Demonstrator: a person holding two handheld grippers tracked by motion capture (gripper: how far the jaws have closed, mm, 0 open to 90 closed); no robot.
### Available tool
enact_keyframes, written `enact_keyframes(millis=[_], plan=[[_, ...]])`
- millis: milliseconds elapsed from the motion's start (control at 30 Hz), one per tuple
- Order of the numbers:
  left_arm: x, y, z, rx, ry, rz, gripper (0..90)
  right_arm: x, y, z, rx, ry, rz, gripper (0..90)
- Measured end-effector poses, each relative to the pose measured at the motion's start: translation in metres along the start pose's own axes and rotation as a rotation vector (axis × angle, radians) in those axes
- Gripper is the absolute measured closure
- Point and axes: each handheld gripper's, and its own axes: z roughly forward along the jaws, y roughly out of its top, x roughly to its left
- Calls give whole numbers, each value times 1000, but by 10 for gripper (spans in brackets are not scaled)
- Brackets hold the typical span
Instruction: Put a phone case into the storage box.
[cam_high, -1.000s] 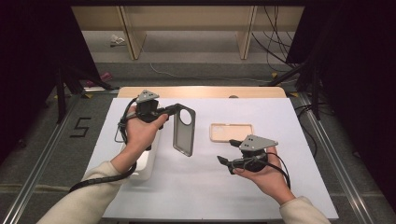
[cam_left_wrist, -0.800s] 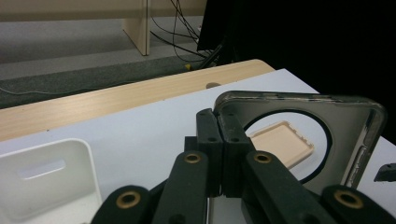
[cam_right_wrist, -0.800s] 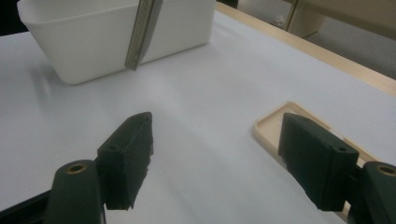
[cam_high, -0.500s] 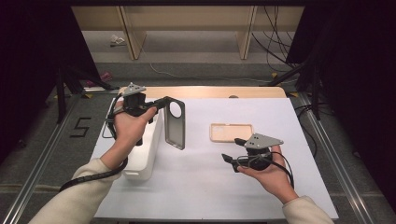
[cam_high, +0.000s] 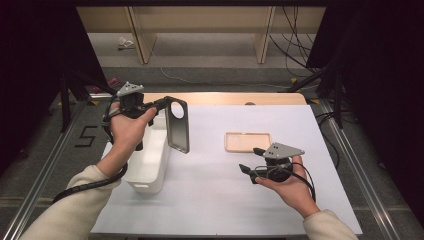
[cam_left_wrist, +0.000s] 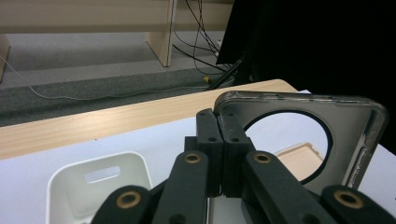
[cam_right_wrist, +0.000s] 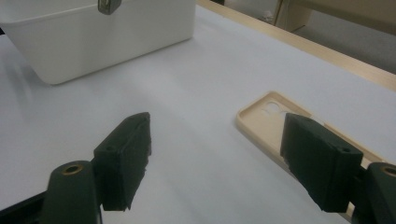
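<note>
Now the left gripper (cam_high: 162, 104) sits farther toward the table's left edge and higher than a second ago, carrying the grey phone case (cam_high: 177, 125) with it. The case, which hung over the middle of the white sheet before, hangs upright beside the white bin (cam_high: 150, 160), just past the bin's right wall. The jaws are pressed tight together on the case's rim, next to its round camera cut-out, as the left gripper view shows plainly. The right gripper (cam_high: 251, 162) has hardly shifted near the table's front right; its jaws have just been opening a little and stand wide apart with nothing between them. The beige phone case (cam_high: 247, 142) lies flat on the sheet where it was, just beyond those jaws, toward the table's far edge.

In the left gripper view the grey case's lower part is cut off behind the jaws, and the bin's near half falls out of frame. In the right gripper view one jaw covers part of the beige case, and only a corner of the bin shows. How high the grey case hangs above the sheet is hard to tell.
</note>
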Motion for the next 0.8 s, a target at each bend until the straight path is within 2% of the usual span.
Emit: enact_keyframes(millis=[333,600,800], plan=[[8,7,-4,-16,26,-1,887,0,0,0,2,-8,0,249],[23,10,-5,-26,57,-16,888,-2,-1,-1,2,-17,6,244],[30,11,-6,-25,82,-4,888,-2,-1,-1,0,-19,7,239]])
